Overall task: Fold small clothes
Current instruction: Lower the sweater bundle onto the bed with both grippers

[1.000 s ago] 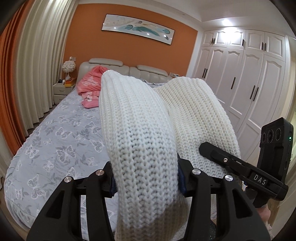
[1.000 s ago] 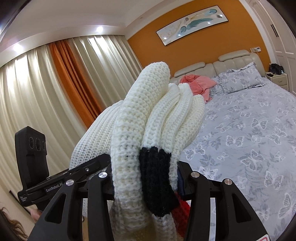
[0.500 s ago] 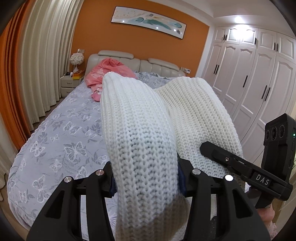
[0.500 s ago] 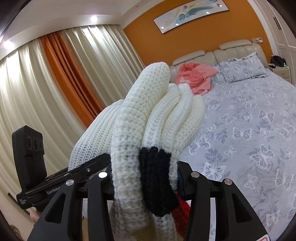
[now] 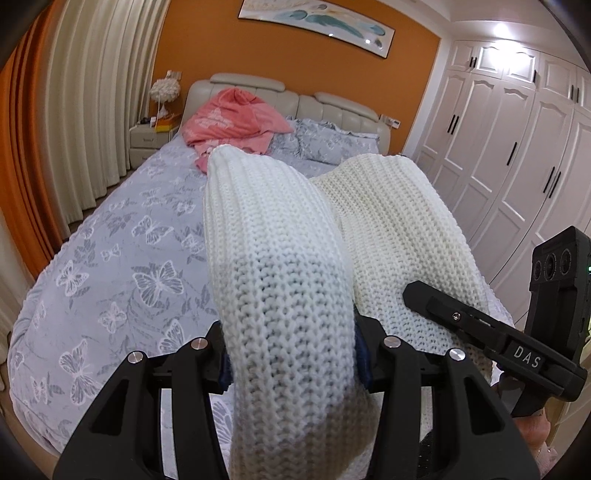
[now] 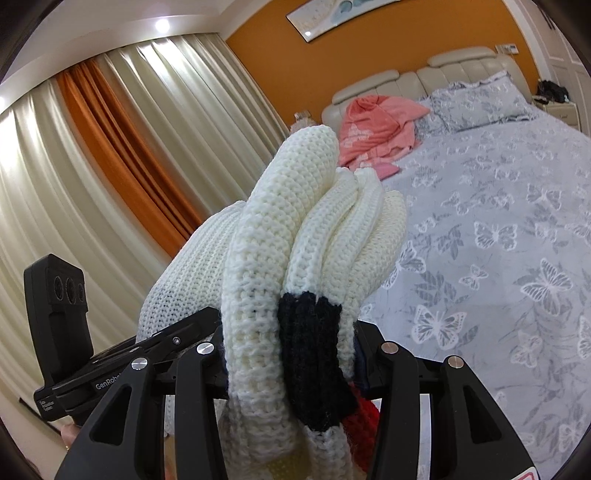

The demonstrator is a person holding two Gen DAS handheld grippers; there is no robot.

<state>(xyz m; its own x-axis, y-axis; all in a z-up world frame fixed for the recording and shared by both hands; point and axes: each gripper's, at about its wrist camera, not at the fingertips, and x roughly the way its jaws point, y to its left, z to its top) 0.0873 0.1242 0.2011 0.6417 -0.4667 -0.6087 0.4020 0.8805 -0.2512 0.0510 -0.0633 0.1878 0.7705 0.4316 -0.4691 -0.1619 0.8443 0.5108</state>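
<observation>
Both grippers lowered bedward | white sweater (image 5: 284, 295) bunched between jaws | both pinching it

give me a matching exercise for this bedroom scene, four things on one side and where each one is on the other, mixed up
Things:
1. white knit sweater
2. pink garment
3. butterfly-print cover
4. feather painting

Places:
A. on the orange wall above the headboard
B. spread over the bed
C. clamped in both the left gripper and the right gripper
D. heaped at the head of the bed, by the pillows

Pairs: 1-C, 2-D, 3-B, 4-A
</observation>
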